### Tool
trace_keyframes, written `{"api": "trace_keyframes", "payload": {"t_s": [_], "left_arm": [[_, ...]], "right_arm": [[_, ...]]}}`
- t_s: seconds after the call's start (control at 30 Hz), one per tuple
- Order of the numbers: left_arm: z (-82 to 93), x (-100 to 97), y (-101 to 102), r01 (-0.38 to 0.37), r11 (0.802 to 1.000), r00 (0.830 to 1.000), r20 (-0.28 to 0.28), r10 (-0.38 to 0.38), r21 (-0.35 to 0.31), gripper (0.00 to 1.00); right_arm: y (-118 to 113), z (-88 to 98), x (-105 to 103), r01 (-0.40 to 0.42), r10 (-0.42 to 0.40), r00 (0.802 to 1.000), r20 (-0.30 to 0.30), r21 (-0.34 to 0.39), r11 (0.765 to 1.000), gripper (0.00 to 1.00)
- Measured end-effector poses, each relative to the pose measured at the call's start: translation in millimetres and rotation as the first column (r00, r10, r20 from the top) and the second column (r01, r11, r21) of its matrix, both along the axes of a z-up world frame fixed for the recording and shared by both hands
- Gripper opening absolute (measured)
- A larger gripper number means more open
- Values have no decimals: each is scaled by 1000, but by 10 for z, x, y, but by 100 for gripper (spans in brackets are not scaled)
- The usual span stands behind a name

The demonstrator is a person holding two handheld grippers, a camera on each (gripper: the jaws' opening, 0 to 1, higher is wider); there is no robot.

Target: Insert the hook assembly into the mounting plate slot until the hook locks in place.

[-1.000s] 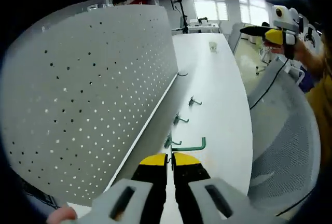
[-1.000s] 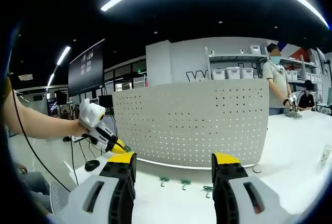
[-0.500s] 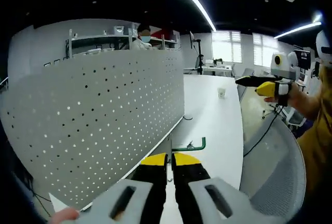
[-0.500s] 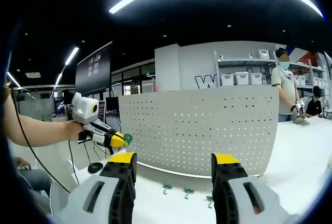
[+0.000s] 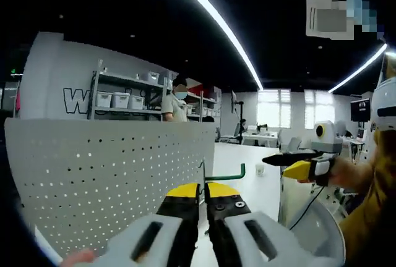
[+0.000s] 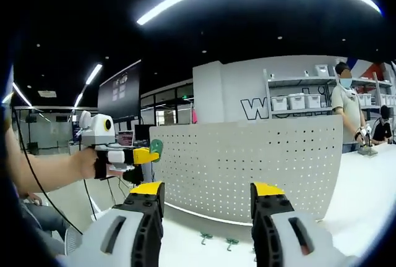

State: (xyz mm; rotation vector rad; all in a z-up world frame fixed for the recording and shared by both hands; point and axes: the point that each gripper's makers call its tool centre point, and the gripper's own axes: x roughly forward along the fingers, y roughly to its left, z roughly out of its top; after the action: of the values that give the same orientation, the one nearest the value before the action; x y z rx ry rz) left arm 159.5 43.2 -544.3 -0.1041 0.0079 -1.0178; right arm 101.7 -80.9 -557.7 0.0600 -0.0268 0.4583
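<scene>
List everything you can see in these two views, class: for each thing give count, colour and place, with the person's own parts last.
Pegboard: one, white, upright on the table.
Table: one, white, under the pegboard.
Held hook: one, green, in the left claw.
Loose hooks: at least two, green, on the table before the pegboard.
Shelf bins: several, white, back wall.
Bystander: one, beyond the pegboard.
Left claw: yellow-tipped, shut on the hook.
Right claw: yellow-tipped, open.
</scene>
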Motion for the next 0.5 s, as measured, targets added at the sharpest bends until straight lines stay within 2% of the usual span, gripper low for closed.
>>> {"api": "trace_keyframes", "payload": {"t_s": [0.17,0.27,0.33,0.37,0.5], "left_arm": [[131,-71,-91,-2,1000,1000,30,3,-21,3],[220,-98,-121,-11,999,999,47,14,-53,4],[310,-131,-143,-11,995,998,66,18,-101,4],[333,-129,-144,-23,992,998,62,30,-121,4],[437,-132,-145,-70,984,991,104,87,-161,4]], "right_arm": [[4,172,-11,-23,23,999,37,23,999,46],[29,243,-8,-42,41,998,53,35,998,45],[65,289,-7,-59,57,997,59,35,998,44],[83,329,-13,-64,61,996,71,32,997,43],[160,525,-60,-103,97,988,123,44,994,36]]}}
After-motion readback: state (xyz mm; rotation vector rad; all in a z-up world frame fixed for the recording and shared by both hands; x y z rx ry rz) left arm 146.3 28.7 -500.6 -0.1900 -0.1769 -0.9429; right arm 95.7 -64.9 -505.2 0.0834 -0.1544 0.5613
